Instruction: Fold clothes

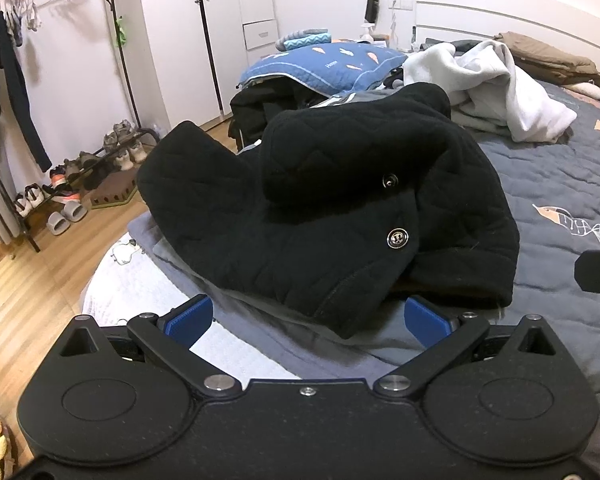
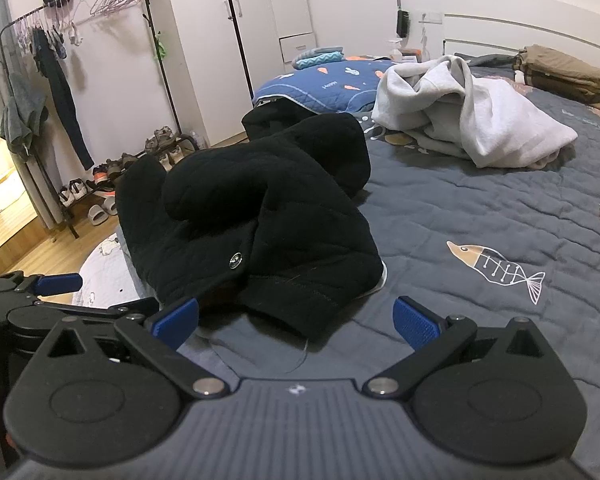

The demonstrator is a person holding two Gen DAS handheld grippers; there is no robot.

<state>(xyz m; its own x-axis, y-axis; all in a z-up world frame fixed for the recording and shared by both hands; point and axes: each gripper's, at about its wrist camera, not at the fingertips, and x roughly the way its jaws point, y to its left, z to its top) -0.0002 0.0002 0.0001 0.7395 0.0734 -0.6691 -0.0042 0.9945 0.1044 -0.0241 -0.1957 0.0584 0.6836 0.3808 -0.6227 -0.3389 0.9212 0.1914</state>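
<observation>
Grey quilted bed cover fills the right half of both views. Black quilted jacket lies crumpled at frame centre on the bed's near edge, snap buttons showing. Light grey hoodie heaped upper right, well apart from the jacket. Clothes rack upper left. Left gripper released, jaws wide, jacket hem just ahead between the blue pads. Right gripper released, empty.
</observation>
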